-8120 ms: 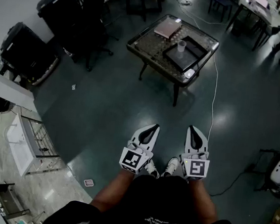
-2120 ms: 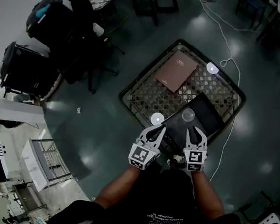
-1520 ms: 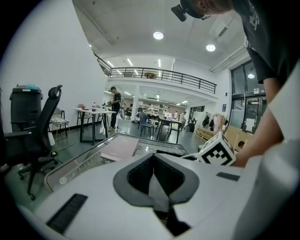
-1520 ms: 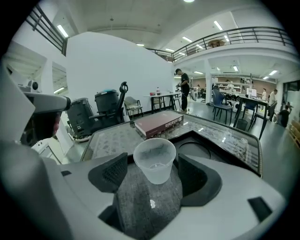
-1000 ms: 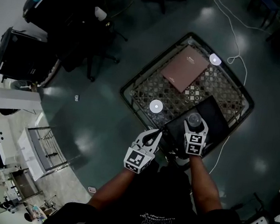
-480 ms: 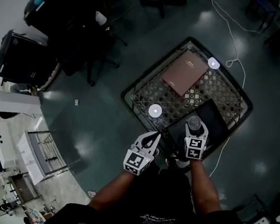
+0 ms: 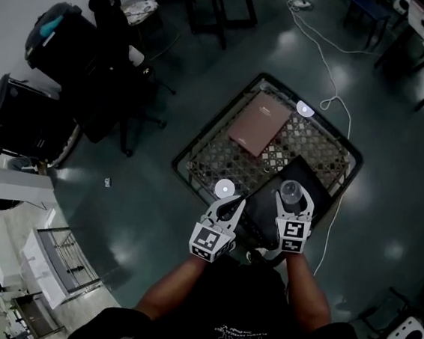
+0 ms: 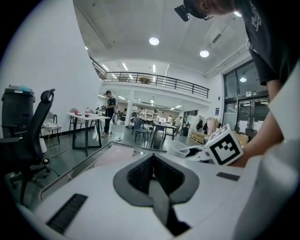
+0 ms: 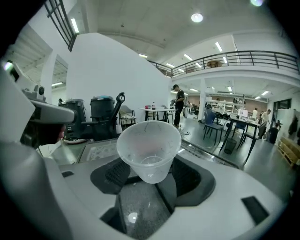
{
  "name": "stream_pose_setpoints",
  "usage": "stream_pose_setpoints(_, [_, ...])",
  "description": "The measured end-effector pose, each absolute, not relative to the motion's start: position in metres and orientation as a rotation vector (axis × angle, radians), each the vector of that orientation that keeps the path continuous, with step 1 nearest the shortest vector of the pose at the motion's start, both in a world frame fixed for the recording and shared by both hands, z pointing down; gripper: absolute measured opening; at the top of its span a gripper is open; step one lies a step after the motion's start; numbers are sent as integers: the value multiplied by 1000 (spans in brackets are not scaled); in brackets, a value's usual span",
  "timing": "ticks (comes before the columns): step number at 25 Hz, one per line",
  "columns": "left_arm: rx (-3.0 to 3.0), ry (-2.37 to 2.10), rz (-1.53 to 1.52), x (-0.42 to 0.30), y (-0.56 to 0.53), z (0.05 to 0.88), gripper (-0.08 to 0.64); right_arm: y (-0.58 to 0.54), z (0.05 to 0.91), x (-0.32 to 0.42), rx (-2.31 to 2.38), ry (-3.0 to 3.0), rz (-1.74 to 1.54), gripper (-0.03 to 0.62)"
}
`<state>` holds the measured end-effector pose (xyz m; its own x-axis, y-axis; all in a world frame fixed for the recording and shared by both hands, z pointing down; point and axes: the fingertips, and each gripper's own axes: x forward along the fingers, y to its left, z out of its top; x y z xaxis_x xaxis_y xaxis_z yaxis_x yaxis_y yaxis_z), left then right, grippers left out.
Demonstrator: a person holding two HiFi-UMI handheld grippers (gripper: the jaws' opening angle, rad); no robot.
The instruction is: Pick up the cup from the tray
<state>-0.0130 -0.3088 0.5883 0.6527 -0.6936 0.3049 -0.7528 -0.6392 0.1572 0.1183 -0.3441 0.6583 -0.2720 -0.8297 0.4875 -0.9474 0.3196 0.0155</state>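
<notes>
The clear plastic cup (image 9: 149, 151) sits upright, clamped in the right hand-held gripper (image 9: 150, 174), over the black tray (image 7: 319, 185).

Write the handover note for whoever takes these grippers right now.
Right gripper: jaws just closed, now shut on the cup.
Left gripper: shut, empty, beside the right one.
Cup: in the right jaws, above the black tray.
Done: cup grasped and, by the look of it, lifted off the tray.
Left: keep the grip steady; no set-down spot is given.
</notes>
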Motion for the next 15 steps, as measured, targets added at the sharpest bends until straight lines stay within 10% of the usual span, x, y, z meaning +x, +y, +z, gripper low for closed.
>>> stream_pose_setpoints(15, [2767, -1222, 251, -1, -367, 533, 11, -336, 545, 133, 1750, -2273, 156, 284])
